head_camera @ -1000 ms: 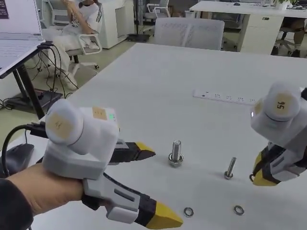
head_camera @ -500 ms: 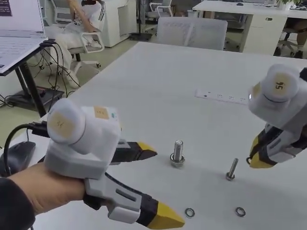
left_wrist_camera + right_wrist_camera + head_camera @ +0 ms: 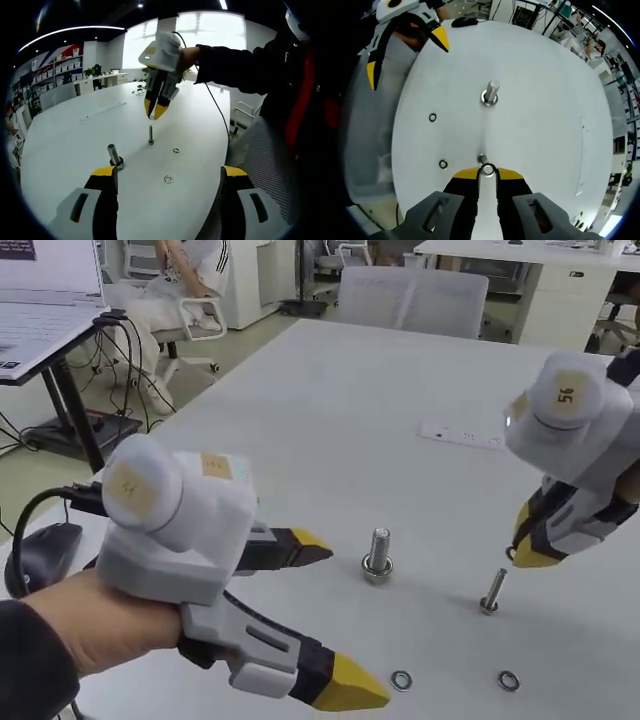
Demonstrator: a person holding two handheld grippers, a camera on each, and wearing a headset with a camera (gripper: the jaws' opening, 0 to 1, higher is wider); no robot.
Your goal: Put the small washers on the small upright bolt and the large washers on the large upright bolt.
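left gripper (image 3: pixel 335 620): jaws spread wide, gripping nothing. one loose washer (image 3: pixel 401 680) lies just beside its nearer jaw tip, a second loose washer (image 3: pixel 508 680) further right of that tip. large bolt (image 3: pixel 378 552): upright, just ahead of its jaws. right gripper (image 3: pixel 522 556): jaws pinched on a held washer (image 3: pixel 487 170), just above the small bolt (image 3: pixel 490 592), not yet on it. power strip (image 3: pixel 462 436): beyond both grippers on the table (image 3: pixel 300 420).

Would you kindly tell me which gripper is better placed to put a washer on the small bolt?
Right. The right gripper is shut on a washer close above the small bolt; the left gripper is open, empty, beside the large bolt.
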